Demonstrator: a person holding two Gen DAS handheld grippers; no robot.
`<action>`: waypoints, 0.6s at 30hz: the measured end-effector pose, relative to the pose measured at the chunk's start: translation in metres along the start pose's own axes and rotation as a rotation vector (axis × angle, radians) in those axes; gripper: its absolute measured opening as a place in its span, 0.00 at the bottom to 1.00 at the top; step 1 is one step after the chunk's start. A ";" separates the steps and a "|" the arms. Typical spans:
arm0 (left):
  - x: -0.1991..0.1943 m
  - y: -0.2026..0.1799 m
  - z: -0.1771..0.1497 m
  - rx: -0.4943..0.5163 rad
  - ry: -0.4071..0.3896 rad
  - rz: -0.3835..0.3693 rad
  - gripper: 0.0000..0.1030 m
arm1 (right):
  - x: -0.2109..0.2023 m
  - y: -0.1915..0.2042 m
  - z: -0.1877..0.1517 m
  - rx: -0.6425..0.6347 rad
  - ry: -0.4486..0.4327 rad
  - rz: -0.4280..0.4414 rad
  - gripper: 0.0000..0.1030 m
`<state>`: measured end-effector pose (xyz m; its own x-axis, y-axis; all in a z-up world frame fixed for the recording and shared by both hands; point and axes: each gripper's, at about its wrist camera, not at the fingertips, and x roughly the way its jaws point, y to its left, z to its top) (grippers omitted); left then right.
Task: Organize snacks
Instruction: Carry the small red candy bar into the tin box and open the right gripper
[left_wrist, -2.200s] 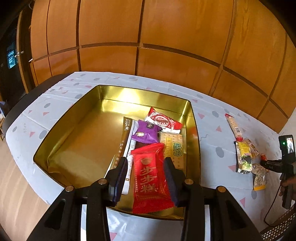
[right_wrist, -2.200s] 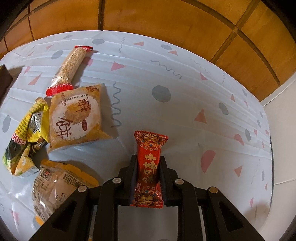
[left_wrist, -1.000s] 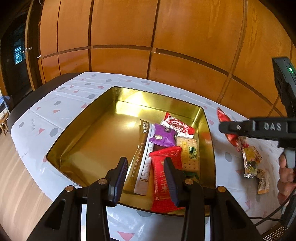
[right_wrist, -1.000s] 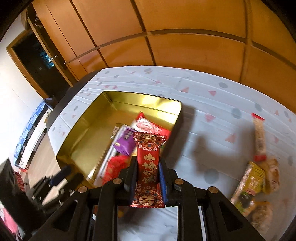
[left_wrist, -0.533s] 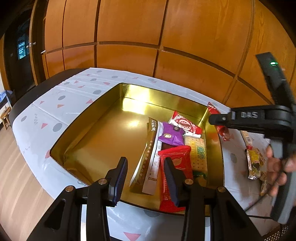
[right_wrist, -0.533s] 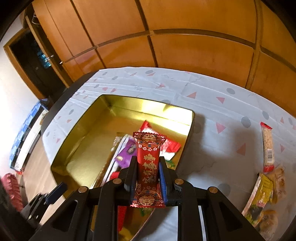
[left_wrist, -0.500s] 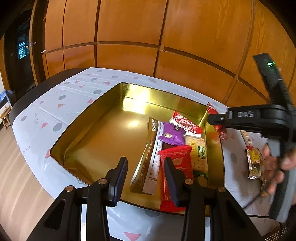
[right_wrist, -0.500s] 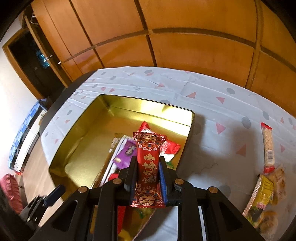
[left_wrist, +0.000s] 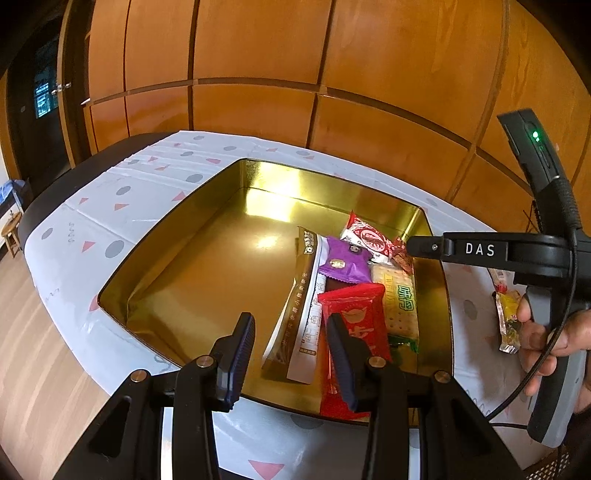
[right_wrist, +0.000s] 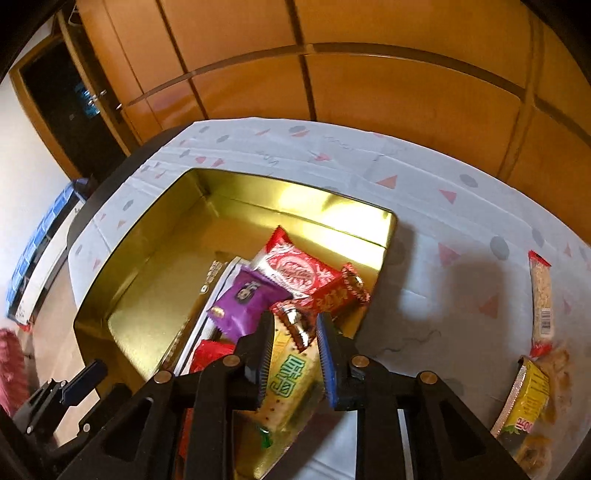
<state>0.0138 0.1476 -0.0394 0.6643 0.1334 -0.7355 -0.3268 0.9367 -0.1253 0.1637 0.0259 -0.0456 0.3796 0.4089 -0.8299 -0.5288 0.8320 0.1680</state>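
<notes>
Desk (left_wrist: 74, 236) under a white patterned cloth, wood panelling behind. On it, a gold tin (left_wrist: 221, 266), lid off, left half bare, all the snacks along its right side.

Inside, from largest down:
- long brown-and-white sachet (left_wrist: 295, 295), lying lengthwise
- red packet (left_wrist: 354, 321), its near end over the near rim
- cracker pack (left_wrist: 400, 306) by the right wall
- red-and-white wafer (left_wrist: 365, 236) at the far end
- purple packet (left_wrist: 345, 260), resting on the sachet and the wafer
- red candy (right_wrist: 332, 295), tilted, lying across the wafer and the cracker pack

Outside the tin, to its right on the desk: a long bar (right_wrist: 541, 295) and a yellow packet (right_wrist: 528, 395), with more wrappers near, too blurred to tell.

Right tongs (right_wrist: 295, 321) angled down into the tin's right side, nearly pressed together, pinching the near end of the candy. Hand (left_wrist: 546, 332) wrapped round the grip.

Left tongs (left_wrist: 290, 319) spread, nothing between them, hovering above the near rim, pointing down into the tin.
</notes>
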 end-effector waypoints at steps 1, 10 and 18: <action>-0.001 -0.001 0.001 0.004 -0.004 0.001 0.39 | -0.003 0.001 -0.001 -0.006 -0.006 0.000 0.23; -0.007 -0.006 0.001 0.021 -0.017 -0.006 0.40 | -0.047 -0.012 -0.021 0.006 -0.098 -0.021 0.23; -0.014 -0.016 0.001 0.047 -0.028 -0.018 0.40 | -0.075 -0.037 -0.042 0.034 -0.134 -0.080 0.24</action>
<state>0.0105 0.1309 -0.0270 0.6883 0.1250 -0.7145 -0.2836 0.9530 -0.1065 0.1232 -0.0512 -0.0117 0.5186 0.3857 -0.7631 -0.4681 0.8749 0.1241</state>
